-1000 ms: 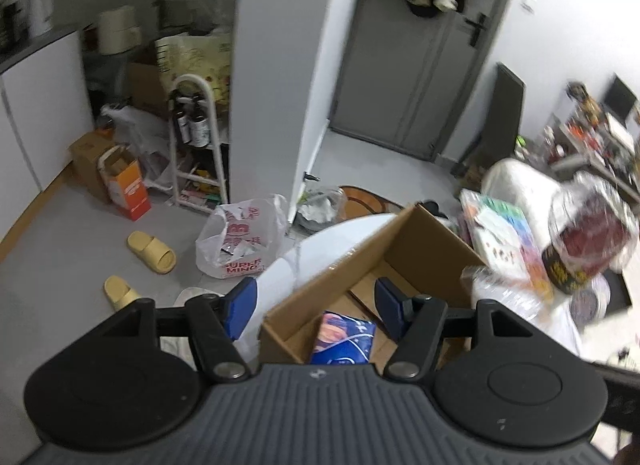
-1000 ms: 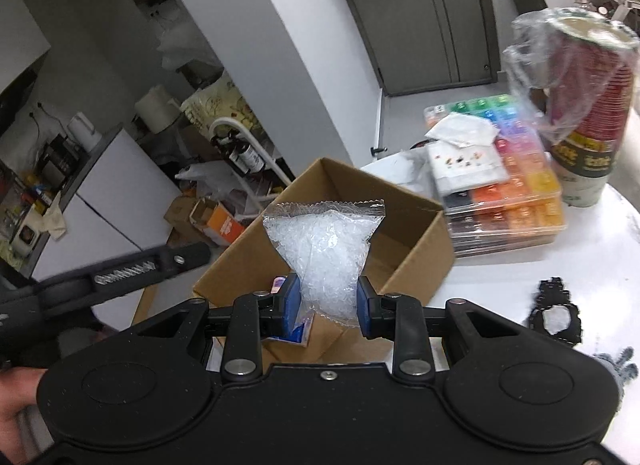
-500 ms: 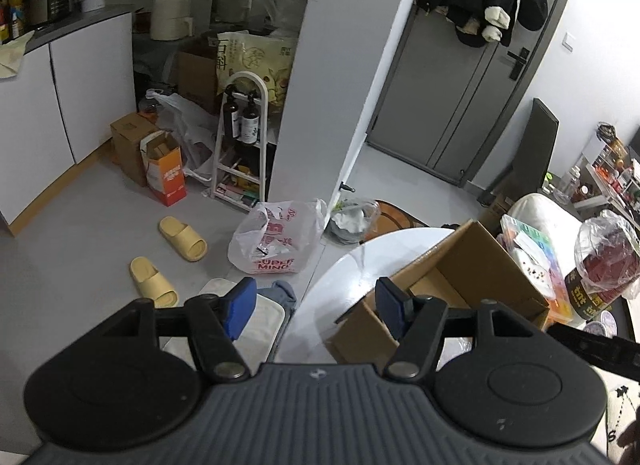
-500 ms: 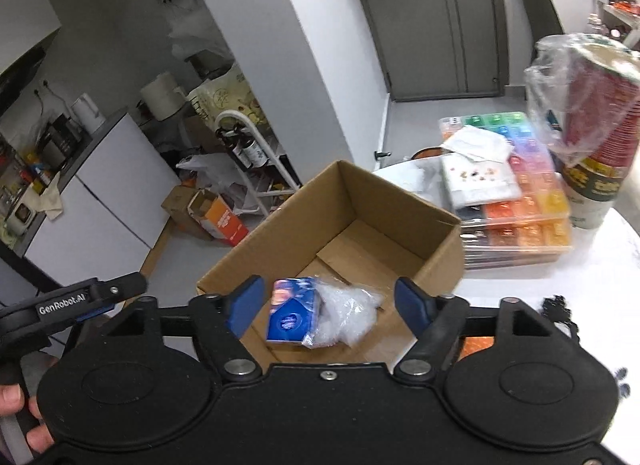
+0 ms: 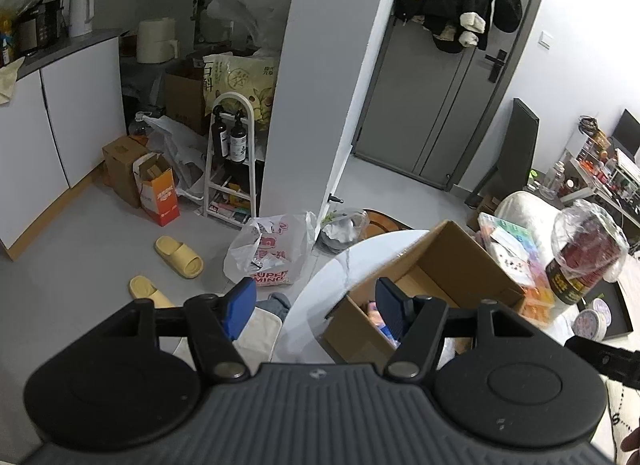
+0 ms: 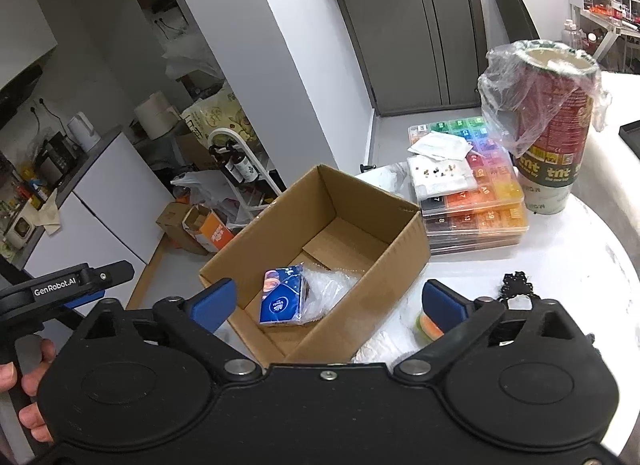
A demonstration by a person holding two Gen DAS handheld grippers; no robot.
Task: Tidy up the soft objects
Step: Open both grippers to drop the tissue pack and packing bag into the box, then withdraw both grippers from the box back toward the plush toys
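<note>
An open cardboard box [image 6: 360,201] stands on the round white table [image 6: 592,249]. Inside it lie a blue tissue pack [image 6: 282,299] and a clear plastic bag [image 6: 326,293], side by side. My right gripper [image 6: 328,301] is open and empty, just above the box's near end. My left gripper [image 5: 312,303] is open and empty, to the left of the box [image 5: 436,261], over the table edge [image 5: 320,289]. A small orange-green soft object [image 6: 428,325] and a white crinkled item [image 6: 376,347] lie on the table by the right finger.
A stack of colourful bead cases [image 6: 476,193] with white pouches on top stands behind the box. A tall red cup under a plastic bag [image 6: 552,133] stands right of it. A black lace piece [image 6: 518,285] lies on the table. Bags, boxes and slippers [image 5: 178,255] litter the floor.
My right gripper opened and let the clear bag drop into the box beside the tissue pack. My left gripper pulled back to the left, away from the box.
</note>
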